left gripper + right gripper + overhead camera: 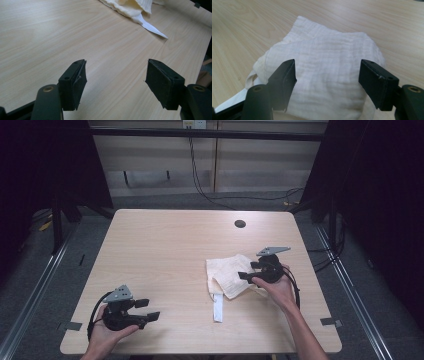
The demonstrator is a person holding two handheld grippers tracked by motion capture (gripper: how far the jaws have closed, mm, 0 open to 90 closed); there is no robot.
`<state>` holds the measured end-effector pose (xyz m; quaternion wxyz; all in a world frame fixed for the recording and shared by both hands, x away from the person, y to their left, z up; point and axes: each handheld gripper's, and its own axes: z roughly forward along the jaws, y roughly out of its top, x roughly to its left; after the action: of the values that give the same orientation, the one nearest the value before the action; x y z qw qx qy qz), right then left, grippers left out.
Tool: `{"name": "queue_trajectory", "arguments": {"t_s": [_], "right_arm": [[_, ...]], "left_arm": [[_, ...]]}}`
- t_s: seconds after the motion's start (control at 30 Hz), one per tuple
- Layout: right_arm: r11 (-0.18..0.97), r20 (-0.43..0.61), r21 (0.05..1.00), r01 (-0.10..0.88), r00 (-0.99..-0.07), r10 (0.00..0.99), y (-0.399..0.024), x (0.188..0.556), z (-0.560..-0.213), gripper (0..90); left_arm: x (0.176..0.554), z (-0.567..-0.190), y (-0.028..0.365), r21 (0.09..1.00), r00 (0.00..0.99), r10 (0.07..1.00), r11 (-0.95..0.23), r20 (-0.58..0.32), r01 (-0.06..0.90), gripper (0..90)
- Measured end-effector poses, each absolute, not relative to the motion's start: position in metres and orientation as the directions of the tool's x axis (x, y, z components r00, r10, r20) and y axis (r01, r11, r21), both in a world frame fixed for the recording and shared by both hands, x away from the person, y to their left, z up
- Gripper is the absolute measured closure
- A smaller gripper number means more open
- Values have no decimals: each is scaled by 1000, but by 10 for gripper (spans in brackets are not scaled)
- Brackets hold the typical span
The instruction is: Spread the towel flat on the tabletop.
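Right gripper [327, 77] hovers over the crumpled cream muslin cloth [324, 65], jaws wide; left gripper [115, 80] gapes empty above the table.

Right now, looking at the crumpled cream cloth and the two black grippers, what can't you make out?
- Crumpled cream cloth: its right part, high view, covered by the right gripper and hand.
- Cloth's far portion, left gripper view: cut by the top edge.
- Cloth's white strap, right gripper view: mostly behind the jaw.
- Left gripper: open over bare wooden table.
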<state>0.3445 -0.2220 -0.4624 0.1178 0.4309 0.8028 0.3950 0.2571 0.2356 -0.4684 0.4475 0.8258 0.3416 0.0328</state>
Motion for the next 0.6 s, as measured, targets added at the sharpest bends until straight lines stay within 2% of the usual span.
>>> {"name": "queue_trajectory", "arguments": {"t_s": [0.17,0.2,0.43,0.6], "right_arm": [[339,158,724,601,-622,767,-220,349,-471,329],[355,181,689,632,-624,760,-218,353,-479,352],[378,160,665,644,-618,770,-216,358,-497,359],[399,127,673,623,-629,767,-219,357,-498,484]], "left_arm": [[256,-468,236,768,762,599,-360,-245,530,319],[256,-467,237,772,761,600,-353,-248,529,320],[257,-467,238,770,756,607,-353,-244,532,316],[257,-468,238,767,760,606,-365,-235,528,316]]}}
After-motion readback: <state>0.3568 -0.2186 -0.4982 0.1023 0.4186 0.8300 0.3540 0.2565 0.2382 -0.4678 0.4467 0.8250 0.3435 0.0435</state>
